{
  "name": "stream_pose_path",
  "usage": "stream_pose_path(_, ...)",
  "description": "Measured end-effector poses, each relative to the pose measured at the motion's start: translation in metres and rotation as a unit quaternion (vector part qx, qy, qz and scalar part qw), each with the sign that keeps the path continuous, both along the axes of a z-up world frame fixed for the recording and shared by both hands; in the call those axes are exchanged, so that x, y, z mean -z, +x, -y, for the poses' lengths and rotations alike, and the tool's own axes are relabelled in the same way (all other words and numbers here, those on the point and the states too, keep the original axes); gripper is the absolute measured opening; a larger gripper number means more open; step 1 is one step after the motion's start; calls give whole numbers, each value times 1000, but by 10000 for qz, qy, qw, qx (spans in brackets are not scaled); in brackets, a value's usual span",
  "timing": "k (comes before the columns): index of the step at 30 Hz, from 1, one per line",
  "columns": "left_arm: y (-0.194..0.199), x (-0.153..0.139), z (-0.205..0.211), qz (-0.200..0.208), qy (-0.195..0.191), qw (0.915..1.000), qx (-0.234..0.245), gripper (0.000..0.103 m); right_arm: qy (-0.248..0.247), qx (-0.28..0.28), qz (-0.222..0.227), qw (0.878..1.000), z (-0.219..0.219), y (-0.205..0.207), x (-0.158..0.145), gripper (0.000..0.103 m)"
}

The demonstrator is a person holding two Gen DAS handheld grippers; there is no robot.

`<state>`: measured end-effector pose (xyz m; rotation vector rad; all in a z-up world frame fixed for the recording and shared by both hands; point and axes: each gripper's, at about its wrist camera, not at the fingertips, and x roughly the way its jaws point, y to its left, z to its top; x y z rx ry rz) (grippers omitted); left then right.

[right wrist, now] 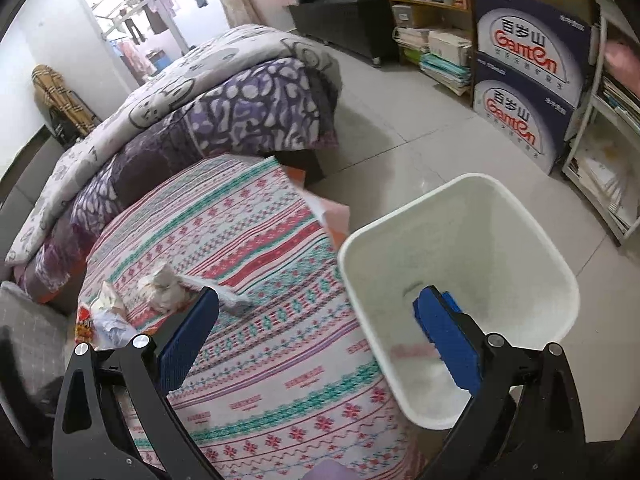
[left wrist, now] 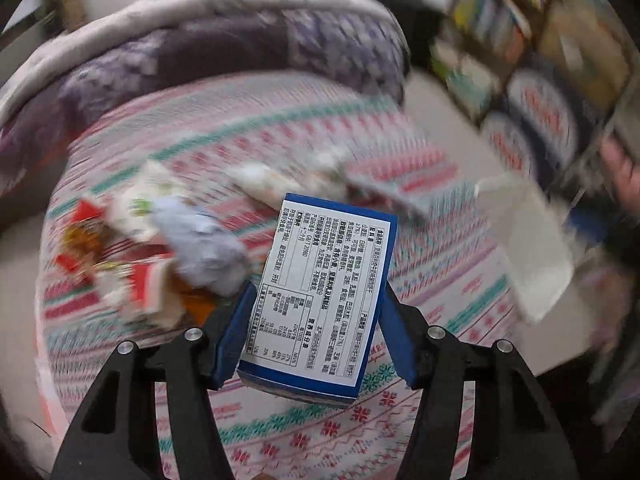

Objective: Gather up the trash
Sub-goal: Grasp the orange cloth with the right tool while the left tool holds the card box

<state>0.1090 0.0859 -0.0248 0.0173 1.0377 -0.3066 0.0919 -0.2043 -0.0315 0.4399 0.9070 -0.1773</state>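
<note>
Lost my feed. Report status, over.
Left gripper shut on blue box. Right gripper open, empty, at white bin. Wrappers left on bedspread.

Glossy printed cardboard box (left wrist: pixel 320 300), woven patterned cloth cover (right wrist: pixel 256 240), smooth matt white plastic bin (right wrist: pixel 460 280).

1. My left gripper (left wrist: pixel 316 320): blue pads, black arms, on a blue box (left wrist: pixel 320 292) with a white printed label.
2. Bedspread (right wrist: pixel 256 248): white with red and teal bands.
3. Bin (right wrist: pixel 460 280): plain white.
4. Quilt (right wrist: pixel 224 120): purple, white-blotched.
</note>
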Motion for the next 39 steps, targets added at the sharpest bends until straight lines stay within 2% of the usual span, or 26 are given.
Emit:
stream_pose_path(3,-8,-25,-35,237,-537,9966,-576,60,31,-336,-26,9994,-23,6,6,96)
stream_pose_path(6,-12,-35,-69,284,-1160,9870,-1073,60,147,-700,-85,9974,-45,11,15,96)
stream_pose_path(7,-13,-36,-77,273,-1225,9852,-1170,60,198,-881,-112,9958,-57,14,19,96)
stream_pose_path(14,-17,-38,-117,402,-1385,9755,-1661,60,230,-1824,-302,9825,-126,29,46,96)
stream_pose_path(18,-17,-34,-128,440,-1371,9738,-1759,60,244,-1888,-357,9811,-152,39,59,95)
stream_pose_path(22,-15,-27,-138,338,-1464,9717,-1820,60,181,-2115,-110,9771,-176,49,62,95)
stream_pose_path(26,-13,-21,-145,264,-1503,9709,-1846,60,-155,-2428,62,9699,-201,56,68,95)
stream_pose_path(32,-12,-15,-151,190,-1521,9707,-1852,60,-393,-2525,90,9668,-207,67,78,94)
stream_pose_path(34,-11,-12,-152,157,-1524,9702,-1878,60,-483,-2597,4,9645,-211,70,83,85)
stream_pose_path(36,-9,-10,-151,128,-1519,9701,-1888,60,-568,-2734,-156,9601,-217,73,90,62)
stream_pose_path(37,-9,-9,-150,121,-1509,9704,-1884,60,-672,-2783,-203,9579,-219,73,92,58)
stream_pose_path(38,-8,-9,-149,110,-1499,9708,-1868,60,-778,-2808,-137,9565,-220,71,90,48)
stream_pose_path(39,-8,-8,-148,108,-1489,9713,-1852,60,-773,-2880,-141,9544,-222,71,90,17)
